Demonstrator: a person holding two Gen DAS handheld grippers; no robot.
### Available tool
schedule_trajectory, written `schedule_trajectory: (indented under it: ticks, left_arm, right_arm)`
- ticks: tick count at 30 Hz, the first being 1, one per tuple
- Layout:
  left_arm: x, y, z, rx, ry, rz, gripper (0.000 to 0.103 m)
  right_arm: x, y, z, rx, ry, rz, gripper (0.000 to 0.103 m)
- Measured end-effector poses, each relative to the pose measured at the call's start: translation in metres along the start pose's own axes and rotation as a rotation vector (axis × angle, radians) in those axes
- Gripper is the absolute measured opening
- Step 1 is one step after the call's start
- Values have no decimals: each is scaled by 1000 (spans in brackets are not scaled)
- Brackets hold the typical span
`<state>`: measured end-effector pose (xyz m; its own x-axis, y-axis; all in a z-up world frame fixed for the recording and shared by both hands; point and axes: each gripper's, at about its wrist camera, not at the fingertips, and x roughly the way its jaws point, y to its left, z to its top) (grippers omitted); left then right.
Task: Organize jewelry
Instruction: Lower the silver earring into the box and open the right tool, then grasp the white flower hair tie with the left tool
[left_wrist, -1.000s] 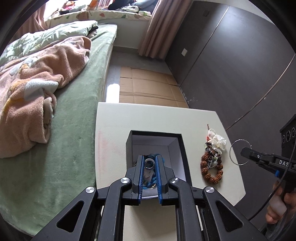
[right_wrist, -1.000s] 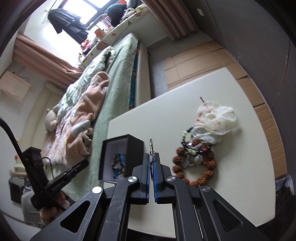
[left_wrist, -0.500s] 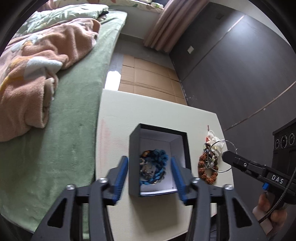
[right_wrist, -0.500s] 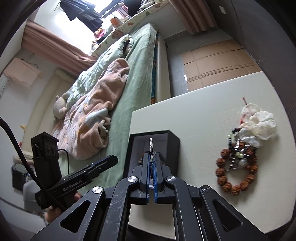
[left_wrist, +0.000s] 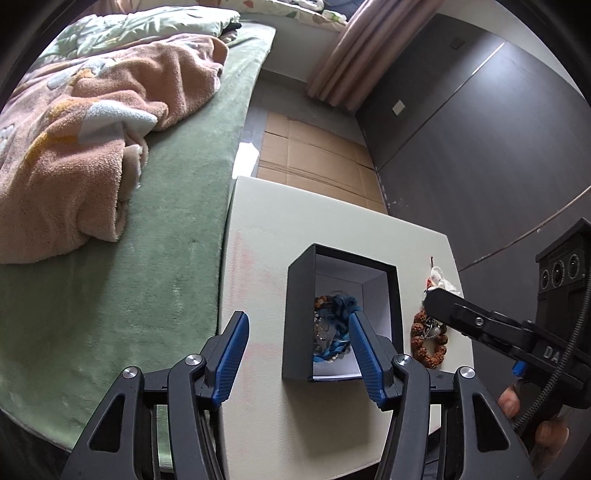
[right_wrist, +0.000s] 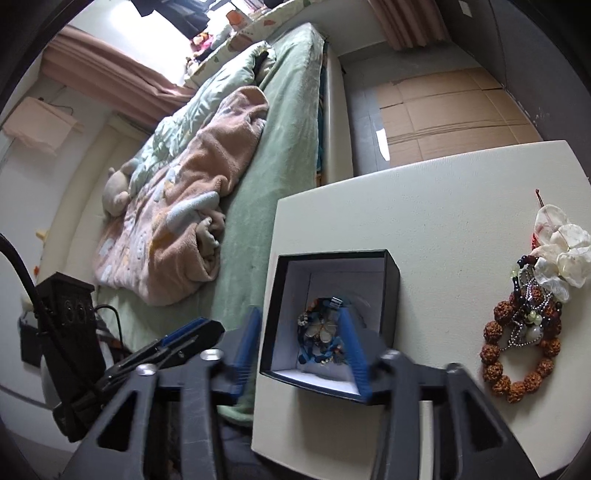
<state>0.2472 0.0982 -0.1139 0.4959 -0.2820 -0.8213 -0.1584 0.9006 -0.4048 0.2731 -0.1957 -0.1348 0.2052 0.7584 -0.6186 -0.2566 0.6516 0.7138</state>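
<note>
Leftward, fuzzy green bed (left_wrist: 155, 280); centre, matte black square box (right_wrist: 328, 325) on smooth pale surface (right_wrist: 436, 206), tangled blue jewelry (right_wrist: 323, 338) inside; right, knobbly brown bead bracelet (right_wrist: 517, 354). Left tongs (left_wrist: 295, 347) released, tilted down; right tongs (right_wrist: 301, 343) just opened, empty, straddling box.

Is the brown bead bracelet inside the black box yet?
No. The brown bead bracelet lies on the white table, to the right of the black box.
</note>
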Motion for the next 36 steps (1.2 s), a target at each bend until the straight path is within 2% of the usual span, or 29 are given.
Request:
schedule_trajectory:
  ticks: [3, 10, 11, 13, 16, 30, 36]
  left_arm:
    - [3, -9, 0, 20, 7, 7, 58]
    - [13, -35, -4, 72, 26, 0, 58]
    - [15, -39, -4, 79, 29, -2, 58]
    - [19, -48, -5, 93, 35, -6, 58]
    - [26, -64, -7, 124, 49, -13, 58]
    - [56, -139, -20, 293, 97, -20, 58]
    - [70, -160, -16, 324, 102, -22, 58]
  right_arm:
    - [-9, -6, -5, 6, -10, 11, 51]
    - [-45, -46, -25, 75, -64, -42, 53]
    - [-50, -53, -28, 87, -71, -50, 55]
    - [-62, -67, -34, 114, -93, -71, 68]
    - [-80, -87, -42, 164, -128, -76, 74]
    - [-116, -161, -78, 358, -218, -114, 75]
    - [-123, -191, -88, 435, -263, -111, 75]
